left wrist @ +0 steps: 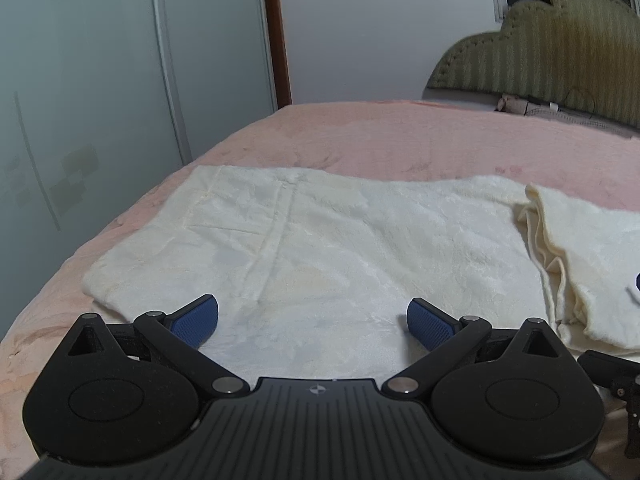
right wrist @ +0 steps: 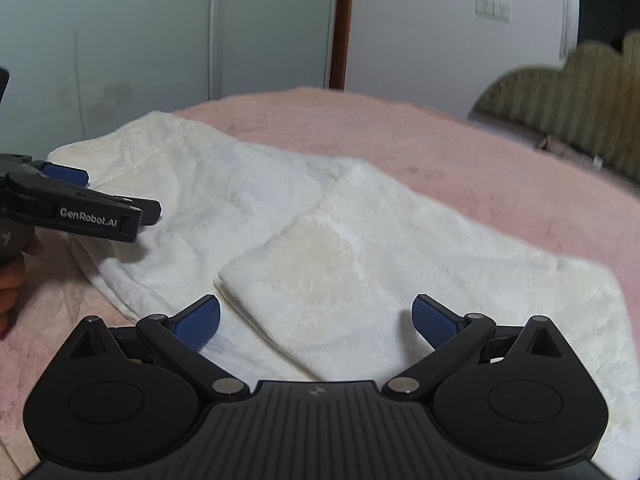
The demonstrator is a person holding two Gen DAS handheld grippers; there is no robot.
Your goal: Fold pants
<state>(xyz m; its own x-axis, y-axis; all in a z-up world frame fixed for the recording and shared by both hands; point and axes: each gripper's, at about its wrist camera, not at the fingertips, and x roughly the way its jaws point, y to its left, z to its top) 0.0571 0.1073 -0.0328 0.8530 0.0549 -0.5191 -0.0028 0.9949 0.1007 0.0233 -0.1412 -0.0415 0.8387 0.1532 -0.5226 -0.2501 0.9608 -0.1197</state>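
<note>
Both claws, left gripper (left wrist: 313, 322) and right gripper (right wrist: 316, 320), gaping and empty above soft, light, floppy cream pants (right wrist: 320, 256); best pinched at the folded edge.

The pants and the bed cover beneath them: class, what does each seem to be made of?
The pants look like cream plush fleece, matte, with a fuzzy, crushed nap and soft thick folds. The bed cover looks like pink velvety plush, its pile showing darker brushed streaks. The exact fibre cannot be told.
</note>
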